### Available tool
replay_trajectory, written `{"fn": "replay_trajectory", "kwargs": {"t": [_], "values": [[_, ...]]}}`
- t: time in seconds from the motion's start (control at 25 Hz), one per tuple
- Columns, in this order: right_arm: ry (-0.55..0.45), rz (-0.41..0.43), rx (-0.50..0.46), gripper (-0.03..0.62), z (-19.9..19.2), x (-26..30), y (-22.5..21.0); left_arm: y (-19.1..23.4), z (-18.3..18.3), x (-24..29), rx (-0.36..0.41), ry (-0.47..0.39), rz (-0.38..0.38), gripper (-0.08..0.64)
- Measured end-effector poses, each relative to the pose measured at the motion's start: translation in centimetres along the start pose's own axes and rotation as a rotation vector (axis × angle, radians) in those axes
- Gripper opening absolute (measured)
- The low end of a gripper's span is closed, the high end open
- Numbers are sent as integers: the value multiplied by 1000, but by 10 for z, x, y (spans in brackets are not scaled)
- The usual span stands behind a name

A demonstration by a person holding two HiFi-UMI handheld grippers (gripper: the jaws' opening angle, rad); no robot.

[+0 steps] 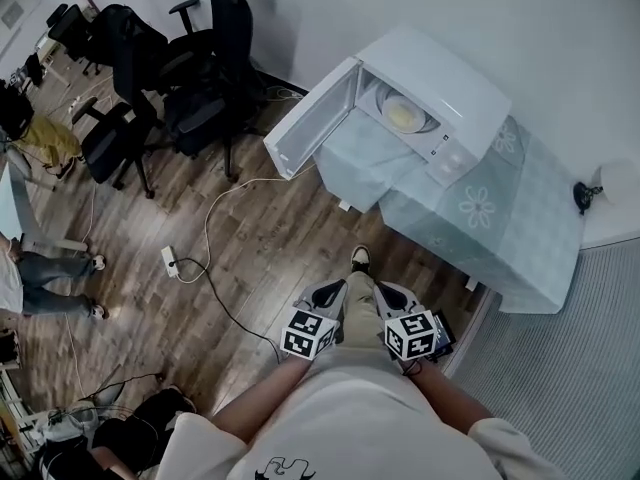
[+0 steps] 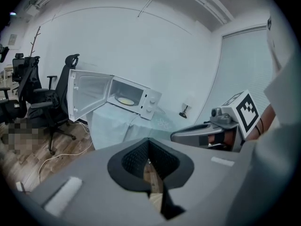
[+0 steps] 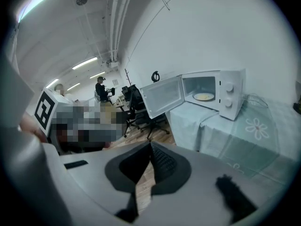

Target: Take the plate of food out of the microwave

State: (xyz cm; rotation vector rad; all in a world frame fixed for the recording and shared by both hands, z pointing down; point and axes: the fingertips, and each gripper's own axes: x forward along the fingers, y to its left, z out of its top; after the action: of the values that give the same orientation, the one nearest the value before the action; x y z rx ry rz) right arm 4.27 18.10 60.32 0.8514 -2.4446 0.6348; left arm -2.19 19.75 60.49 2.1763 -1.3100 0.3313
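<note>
Left tool (image 2: pixel 149 147): jaws shut together with nothing between them; it is held low in front of the person (image 1: pixel 350 418), well apart from the microwave (image 1: pixel 445 83).
Right tool (image 3: pixel 150 150): jaws pressed together and empty; it sits just beside the left tool at about the same height, and both point toward the desk (image 1: pixel 525 243).
Plate of food (image 1: pixel 403 114): lies inside the microwave's cavity, a white plate with pale yellow food on it; neither tool touches it.
Microwave: white, standing on the desk near the wall, with two round knobs on the panel right of the cavity.
Door (image 1: pixel 308 120): swung wide open on the cavity's left side, its inner face turned toward the room.
Desk: draped in a pale blue-green cloth (image 1: pixel 470 208) with white flower prints, which hangs down over the front edge.
Floor (image 1: pixel 250 258): dark wood planks; one shoe (image 1: pixel 360 258) shows between the two tools.
Office chairs (image 1: pixel 150 88): black, grouped left of the microwave along the wall.
Power strip (image 1: pixel 170 261): white, lying on the floor with a white cable running from it.
</note>
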Motion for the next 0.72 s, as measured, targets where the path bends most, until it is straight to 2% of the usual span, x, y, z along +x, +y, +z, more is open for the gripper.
{"fn": "replay_trajectory", "kwargs": {"t": [0.2,0.44,0.56,0.72], "values": [[-9,-3,30,12,61,45,-73,37,62,73,16,25,20,3],[-38,16,-47,13,140,81,-149,69,154,157,50,4,35,3],[-33,-2,-23,13,157,97,-178,81,175,183,57,19,31,3],[-40,-35,59,12,171,114,-206,92,189,215,83,57,-10,3]]}}
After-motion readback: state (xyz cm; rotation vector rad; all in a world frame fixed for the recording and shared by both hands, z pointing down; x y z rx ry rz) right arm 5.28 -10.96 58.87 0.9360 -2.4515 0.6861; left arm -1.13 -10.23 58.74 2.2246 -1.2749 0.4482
